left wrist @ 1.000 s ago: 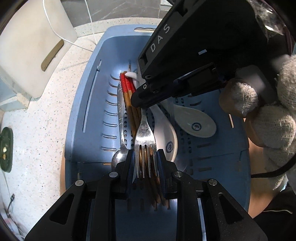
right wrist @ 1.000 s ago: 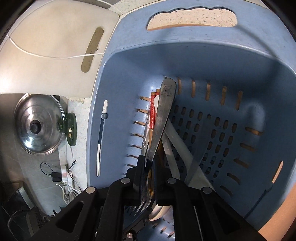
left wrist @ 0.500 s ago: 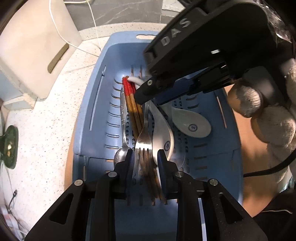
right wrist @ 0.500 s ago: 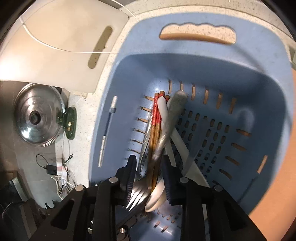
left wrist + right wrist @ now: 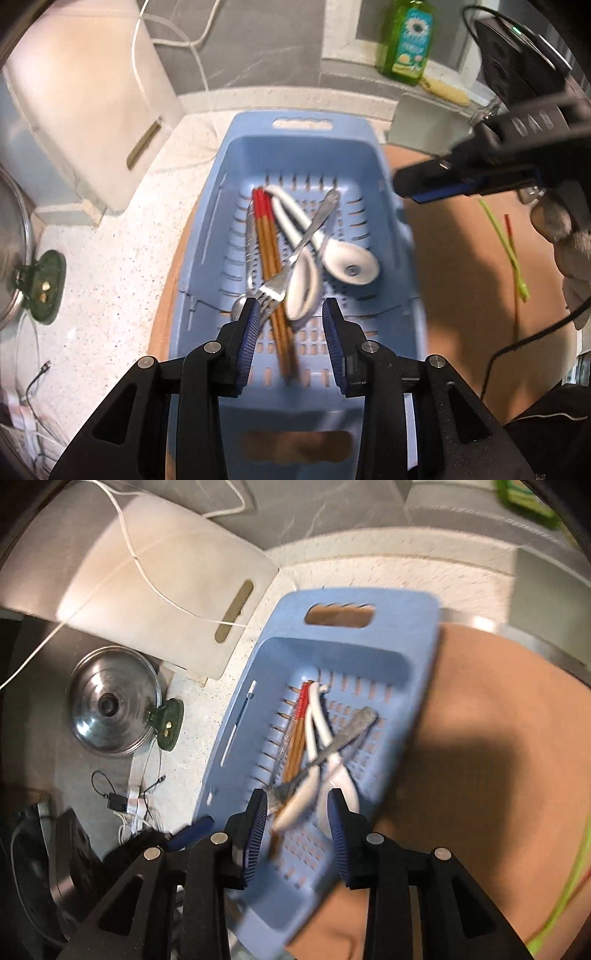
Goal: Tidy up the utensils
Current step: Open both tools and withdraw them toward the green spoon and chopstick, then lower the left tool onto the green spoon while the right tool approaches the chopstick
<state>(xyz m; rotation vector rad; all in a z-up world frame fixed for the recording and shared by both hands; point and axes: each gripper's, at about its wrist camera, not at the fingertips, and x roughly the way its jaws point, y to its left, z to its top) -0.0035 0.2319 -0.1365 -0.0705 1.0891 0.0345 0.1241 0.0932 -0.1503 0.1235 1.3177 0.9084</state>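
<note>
A blue slotted basket [image 5: 384, 206] holds a metal fork [image 5: 306, 240] lying slantwise across two white ceramic spoons [image 5: 347, 262], red-tipped wooden chopsticks [image 5: 267, 243] and a metal spoon [image 5: 240, 304]. My left gripper [image 5: 290, 332] is open and empty above the basket's near end. My right gripper [image 5: 297, 821] is open and empty, raised above the basket [image 5: 417, 672]; the fork [image 5: 343, 734] and the spoons [image 5: 317, 720] lie below it. Its body shows at the right of the left wrist view [image 5: 480, 170].
A white cutting board [image 5: 85, 107] leans at the left. A steel pot lid [image 5: 110, 716] and a green clip [image 5: 166, 725] lie left of the basket. A green dish-soap bottle [image 5: 406, 40] stands at the back. A brown board [image 5: 472, 266] lies to the right.
Both grippers opened and let go of the fork, which now lies slantwise in the basket. Both pulled up and back; the right gripper swung off to the right.
</note>
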